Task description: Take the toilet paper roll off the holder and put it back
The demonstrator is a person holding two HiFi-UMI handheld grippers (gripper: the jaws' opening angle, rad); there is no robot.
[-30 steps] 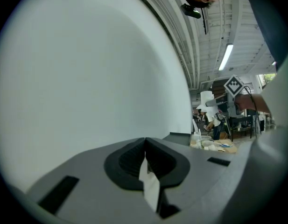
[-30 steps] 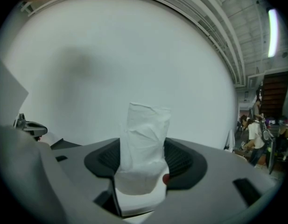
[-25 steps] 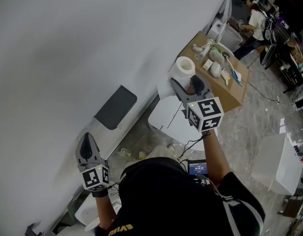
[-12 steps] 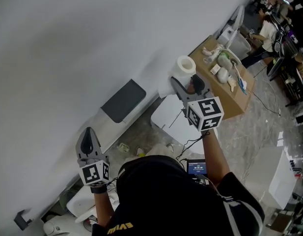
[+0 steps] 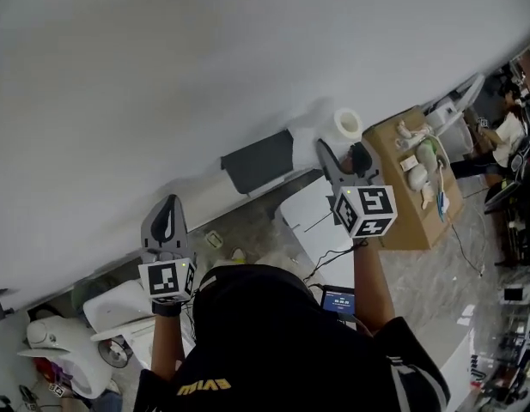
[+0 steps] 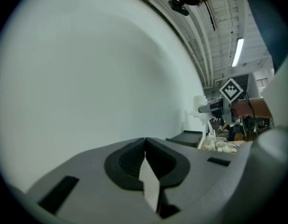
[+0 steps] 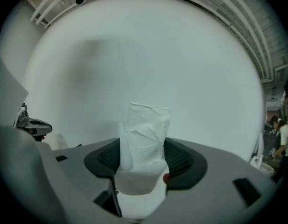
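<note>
- We still grip the toilet paper roll [image 5: 347,125] in the right gripper's [image 5: 340,150] jaws.
- Left gripper's [image 5: 168,206] jaws stay closed, empty.
- Cardboard box [image 5: 409,215] sits further right in the head view.

A large open laboratory or workshop hall is shown, in which a bathroom corner seems to be imitated: a plain white wall [image 5: 204,58] is put up, a white toilet-like fixture [image 5: 54,350] is seen at its foot, and a toilet paper roll [image 5: 347,124] is seen close to it. A cardboard box [image 5: 400,217] is used as a stand for small things, and a cable [image 5: 467,251] is laid over the stone-like floor [image 5: 419,290]. Behind, crowded work places with a person [image 5: 508,131] are seen, and a strip lamp [image 6: 237,52] is fixed under a bare ribbed ceiling [image 6: 218,27].
</note>
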